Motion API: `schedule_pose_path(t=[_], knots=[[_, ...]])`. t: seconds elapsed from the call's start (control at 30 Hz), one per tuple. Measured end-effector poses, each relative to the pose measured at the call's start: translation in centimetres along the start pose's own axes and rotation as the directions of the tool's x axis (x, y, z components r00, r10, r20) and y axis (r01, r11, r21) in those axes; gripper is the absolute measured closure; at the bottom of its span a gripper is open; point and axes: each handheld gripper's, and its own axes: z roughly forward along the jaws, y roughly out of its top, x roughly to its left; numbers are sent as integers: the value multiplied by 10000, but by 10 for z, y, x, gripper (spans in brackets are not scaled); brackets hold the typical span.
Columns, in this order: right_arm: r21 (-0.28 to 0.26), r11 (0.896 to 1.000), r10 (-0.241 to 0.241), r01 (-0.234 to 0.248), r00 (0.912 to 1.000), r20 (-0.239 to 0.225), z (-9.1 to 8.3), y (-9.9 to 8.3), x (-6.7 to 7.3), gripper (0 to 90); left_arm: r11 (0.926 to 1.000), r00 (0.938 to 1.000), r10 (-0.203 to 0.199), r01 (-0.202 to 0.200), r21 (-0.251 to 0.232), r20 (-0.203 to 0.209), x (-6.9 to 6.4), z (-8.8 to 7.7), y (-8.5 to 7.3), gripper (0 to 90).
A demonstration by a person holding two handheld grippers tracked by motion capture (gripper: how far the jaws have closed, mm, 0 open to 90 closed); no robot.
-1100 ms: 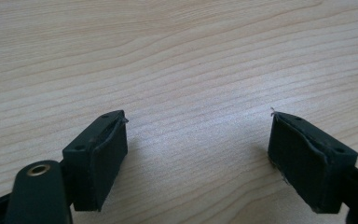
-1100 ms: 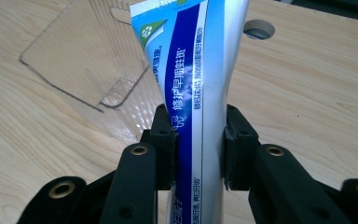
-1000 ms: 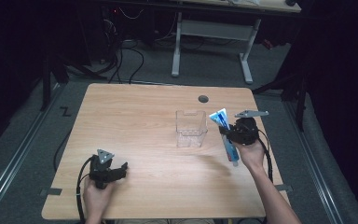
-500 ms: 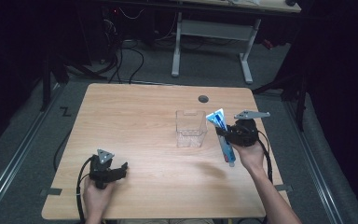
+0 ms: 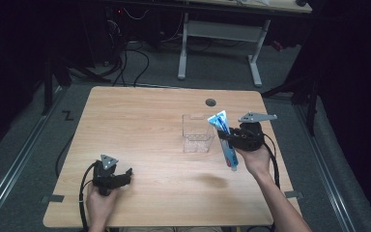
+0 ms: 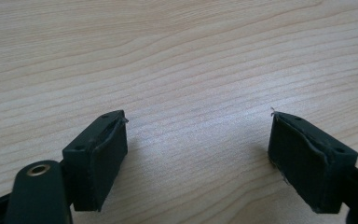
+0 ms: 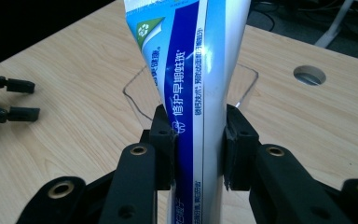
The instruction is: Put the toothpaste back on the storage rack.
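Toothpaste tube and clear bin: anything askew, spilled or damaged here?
Nothing stands out. The toothpaste tube is clamped mid-body in the right hand-held gripper, tilted beside the clear bin, uncrushed. The bin stands upright on the table. The left hand-held gripper is open over bare wood.

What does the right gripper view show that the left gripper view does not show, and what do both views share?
Right gripper view: a blue and white tube clamped between the right gripper fingers, a clear box behind it, a round hole in the table, and the left gripper farther off.

Left gripper view: the left gripper's own fingers, wide apart, with nothing between them.

Both: the light wood table.
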Motion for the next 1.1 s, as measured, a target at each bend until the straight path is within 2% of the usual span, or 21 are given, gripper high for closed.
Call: schedule_pose_path(t=[0.1, 0.57, 0.7, 0.9, 1.1], knots=[[-92, 10000, 28, -30, 9999, -148, -1, 4, 3, 699, 10000, 10000, -2, 2, -2, 1, 0, 0, 0, 198], [-305, 9986, -440, 423, 9972, -608, 6, 28, 16, 703, 10000, 10000, 1, -1, 5, 10, 0, 0, 0, 199], [-503, 9971, -594, 570, 9970, -494, 7, 35, 20, 703, 10000, 10000, -9, 9, -6, 12, 0, 0, 0, 198], [-736, 9942, -823, 779, 9949, -588, 10, 53, 27, 704, 10000, 10000, -7, 7, -4, 13, 0, 0, 0, 198], [-854, 9928, -890, 844, 9946, -526, 16, 68, 28, 704, 10000, 10000, -19, 19, -14, 11, 0, 0, 0, 198]])
